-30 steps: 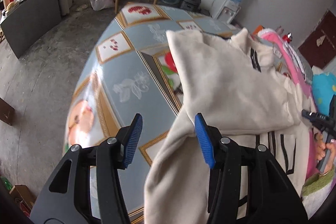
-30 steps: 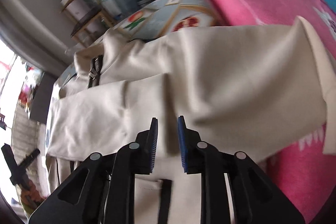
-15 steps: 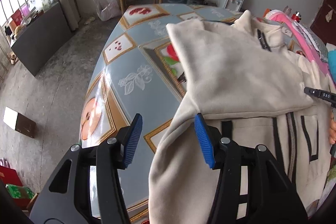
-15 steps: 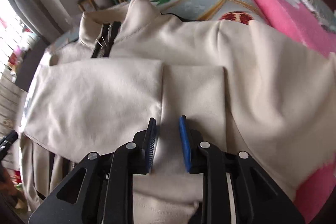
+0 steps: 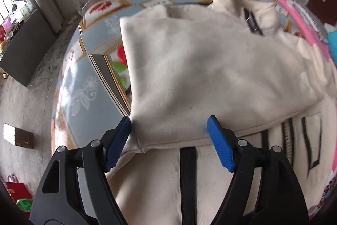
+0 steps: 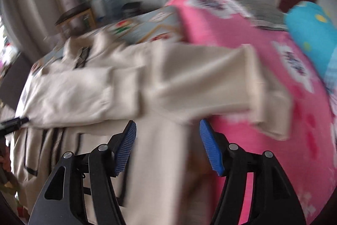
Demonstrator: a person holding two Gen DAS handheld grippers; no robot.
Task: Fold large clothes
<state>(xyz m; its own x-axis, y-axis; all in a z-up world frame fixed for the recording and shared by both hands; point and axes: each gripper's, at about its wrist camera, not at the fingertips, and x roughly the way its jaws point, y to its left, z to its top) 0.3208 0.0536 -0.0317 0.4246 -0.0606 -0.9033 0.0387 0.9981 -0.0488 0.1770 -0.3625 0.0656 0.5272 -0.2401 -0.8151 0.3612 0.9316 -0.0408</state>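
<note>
With both sleeves laid across the cream jacket, our left gripper and right gripper have just been opening, jaws apart and empty, so we likely grasp the hem next.

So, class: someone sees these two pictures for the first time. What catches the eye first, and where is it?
First, the big cream jacket, spread across the patterned table with both sleeves folded over its chest. Next, the blue-padded left gripper and right gripper, both open just above the cloth, their jaws having just widened. Then the bright pink blanket at the right.
</note>
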